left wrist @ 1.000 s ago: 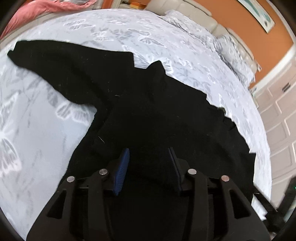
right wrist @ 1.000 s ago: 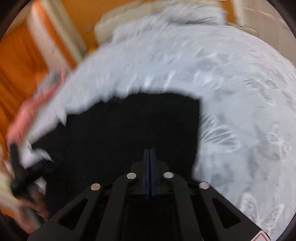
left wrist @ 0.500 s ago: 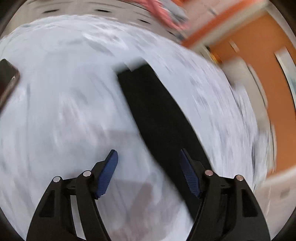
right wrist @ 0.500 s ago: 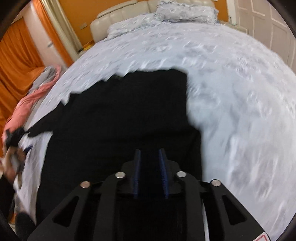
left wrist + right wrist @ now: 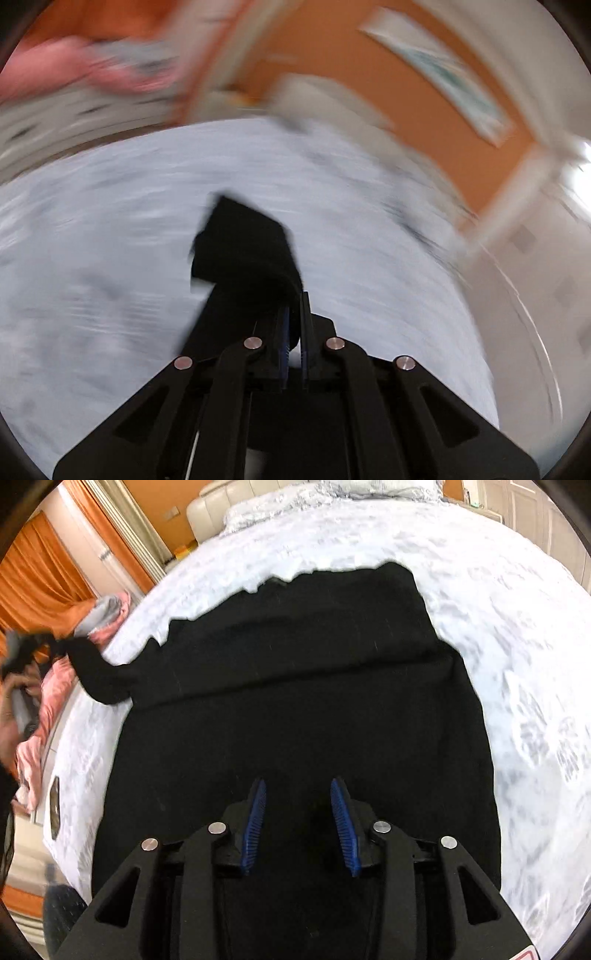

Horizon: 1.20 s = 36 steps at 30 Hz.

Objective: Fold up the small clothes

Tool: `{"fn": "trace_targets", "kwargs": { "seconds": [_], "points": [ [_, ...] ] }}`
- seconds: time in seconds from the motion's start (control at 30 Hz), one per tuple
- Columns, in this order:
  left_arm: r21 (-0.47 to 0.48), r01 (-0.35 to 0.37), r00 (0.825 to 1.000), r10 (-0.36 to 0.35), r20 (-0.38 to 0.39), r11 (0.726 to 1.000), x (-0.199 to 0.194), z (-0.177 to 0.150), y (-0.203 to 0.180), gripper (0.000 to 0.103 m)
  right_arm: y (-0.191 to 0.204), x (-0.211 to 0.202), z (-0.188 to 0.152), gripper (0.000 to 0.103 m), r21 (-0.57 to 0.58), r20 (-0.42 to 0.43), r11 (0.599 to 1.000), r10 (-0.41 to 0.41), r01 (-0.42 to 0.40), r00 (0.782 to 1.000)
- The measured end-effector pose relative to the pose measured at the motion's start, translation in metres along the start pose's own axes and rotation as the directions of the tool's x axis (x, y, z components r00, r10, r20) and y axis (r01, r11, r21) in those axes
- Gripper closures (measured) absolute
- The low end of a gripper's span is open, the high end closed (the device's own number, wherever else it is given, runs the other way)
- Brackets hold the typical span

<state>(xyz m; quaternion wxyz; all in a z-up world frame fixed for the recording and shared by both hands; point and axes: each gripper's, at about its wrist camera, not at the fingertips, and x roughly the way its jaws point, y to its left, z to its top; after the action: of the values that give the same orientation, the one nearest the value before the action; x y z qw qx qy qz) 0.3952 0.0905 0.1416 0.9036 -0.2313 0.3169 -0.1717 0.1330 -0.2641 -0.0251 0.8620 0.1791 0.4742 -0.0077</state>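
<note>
The left hand-held gripper (image 5: 293,314) pinched a black knit sleeve (image 5: 243,251), blurred, toward twelve o'clock; the right hand-held gripper (image 5: 298,797) stood open over the flat black sweater (image 5: 295,686) on the butterfly-print bed (image 5: 517,627).

**My two grippers up close**

My left gripper (image 5: 293,332) and right gripper (image 5: 299,823) are matte black, angular linkages with triangular cut-outs, four round silver screws each, and ribbed blue pads (image 5: 255,827) lining the fingers.
</note>
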Motion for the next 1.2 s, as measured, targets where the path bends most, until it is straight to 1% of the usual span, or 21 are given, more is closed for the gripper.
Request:
{"fn": "trace_targets", "kwargs": {
  "seconds": [0.07, 0.13, 0.17, 0.2, 0.23, 0.33, 0.4, 0.47, 0.57, 0.67, 0.77, 0.8, 0.87, 0.9, 0.93, 0.97, 1.0, 1.07, 1.13, 1.17, 1.2],
  "points": [
    [0.048, 0.12, 0.99, -0.115, -0.084, 0.992, 0.011, -0.029, -0.056, 0.098, -0.001, -0.002, 0.007, 0.064, 0.009, 0.019, 1.0, 0.004, -0.005, 1.0],
    [0.046, 0.215, 0.949, -0.197, -0.244, 0.976, 0.037, -0.088, -0.107, 0.095, -0.007, -0.006, 0.013, 0.06, 0.034, 0.043, 0.999, 0.013, -0.015, 0.999],
    [0.036, 0.225, 0.935, -0.205, -0.291, 0.974, 0.045, -0.11, -0.115, 0.086, -0.011, -0.008, 0.014, 0.059, 0.045, 0.054, 0.999, 0.01, -0.012, 0.999],
    [0.004, 0.201, 0.915, -0.186, -0.359, 0.98, 0.06, -0.148, -0.12, 0.071, -0.019, -0.009, 0.016, 0.057, 0.061, 0.062, 0.998, 0.002, -0.006, 0.998],
    [-0.027, 0.173, 0.907, -0.17, -0.385, 0.985, 0.067, -0.168, -0.116, 0.066, -0.025, -0.009, 0.017, 0.056, 0.074, 0.061, 0.997, -0.002, -0.003, 0.998],
    [-0.138, 0.096, 0.907, -0.144, -0.395, 0.986, 0.067, -0.204, -0.087, 0.065, -0.049, -0.013, 0.02, 0.056, 0.12, 0.052, 0.993, -0.002, -0.004, 0.999],
    [-0.21, 0.023, 0.929, -0.098, -0.356, 0.978, 0.054, -0.208, -0.059, 0.051, -0.06, -0.015, 0.026, 0.056, 0.136, 0.057, 0.99, 0.024, -0.032, 0.998],
    [-0.281, -0.07, 0.948, -0.023, -0.317, 0.957, 0.048, -0.192, -0.022, 0.047, -0.066, -0.017, 0.038, 0.053, 0.134, 0.074, 0.99, 0.039, -0.049, 0.996],
    [-0.367, -0.152, 0.956, 0.043, -0.29, 0.918, 0.043, -0.177, 0.016, 0.047, -0.066, -0.009, 0.058, 0.051, 0.15, 0.079, 0.985, 0.075, -0.086, 0.994],
    [-0.408, -0.205, 0.952, 0.085, -0.293, 0.89, 0.045, -0.167, 0.044, 0.047, -0.058, 0.012, 0.074, 0.05, 0.171, 0.056, 0.978, 0.107, -0.116, 0.993],
    [-0.467, -0.221, 0.955, 0.093, -0.281, 0.856, 0.049, -0.155, 0.066, 0.047, -0.047, 0.04, 0.081, 0.05, 0.186, 0.019, 0.979, 0.084, -0.086, 0.996],
    [-0.494, -0.213, 0.957, 0.077, -0.281, 0.843, 0.052, -0.155, 0.069, 0.047, -0.043, 0.046, 0.08, 0.053, 0.184, 0.008, 0.98, 0.072, -0.072, 0.997],
    [-0.519, -0.209, 0.956, 0.061, -0.288, 0.829, 0.058, -0.154, 0.069, 0.05, -0.029, 0.052, 0.083, 0.077, 0.145, 0.002, 0.989, 0.039, -0.039, 0.999],
    [-0.506, -0.215, 0.951, 0.06, -0.304, 0.836, 0.061, -0.151, 0.067, 0.054, -0.023, 0.05, 0.086, 0.098, 0.117, 0.003, 0.992, 0.041, -0.041, 0.999],
    [-0.49, -0.216, 0.948, 0.061, -0.313, 0.844, 0.065, -0.15, 0.063, 0.058, -0.016, 0.047, 0.091, 0.098, 0.088, 0.01, 0.995, 0.045, -0.046, 0.999],
    [-0.48, -0.213, 0.948, 0.06, -0.314, 0.851, 0.067, -0.148, 0.064, 0.068, -0.011, 0.041, 0.099, 0.099, 0.067, 0.037, 0.996, 0.055, -0.057, 0.998],
    [-0.46, -0.218, 0.949, 0.076, -0.307, 0.86, 0.069, -0.142, 0.059, 0.082, -0.002, 0.024, 0.111, 0.099, 0.036, 0.1, 0.995, 0.085, -0.089, 0.991],
    [-0.425, -0.228, 0.952, 0.108, -0.287, 0.876, 0.07, -0.136, 0.054, 0.094, 0.011, -0.012, 0.131, 0.099, -0.024, 0.215, 0.993, 0.117, -0.114, 0.97],
    [-0.379, -0.252, 0.944, 0.14, -0.298, 0.891, 0.076, -0.136, 0.053, 0.094, 0.019, -0.049, 0.151, 0.099, -0.076, 0.339, 0.989, 0.148, -0.13, 0.929],
    [-0.355, -0.26, 0.937, 0.146, -0.316, 0.898, 0.079, -0.141, 0.052, 0.095, 0.016, -0.052, 0.157, 0.099, -0.1, 0.369, 0.99, 0.129, -0.098, 0.92],
    [-0.308, -0.296, 0.92, 0.183, -0.347, 0.904, 0.084, -0.147, 0.049, 0.096, 0.009, -0.039, 0.16, 0.099, -0.103, 0.343, 0.993, 0.093, -0.061, 0.935]
  ]
}}
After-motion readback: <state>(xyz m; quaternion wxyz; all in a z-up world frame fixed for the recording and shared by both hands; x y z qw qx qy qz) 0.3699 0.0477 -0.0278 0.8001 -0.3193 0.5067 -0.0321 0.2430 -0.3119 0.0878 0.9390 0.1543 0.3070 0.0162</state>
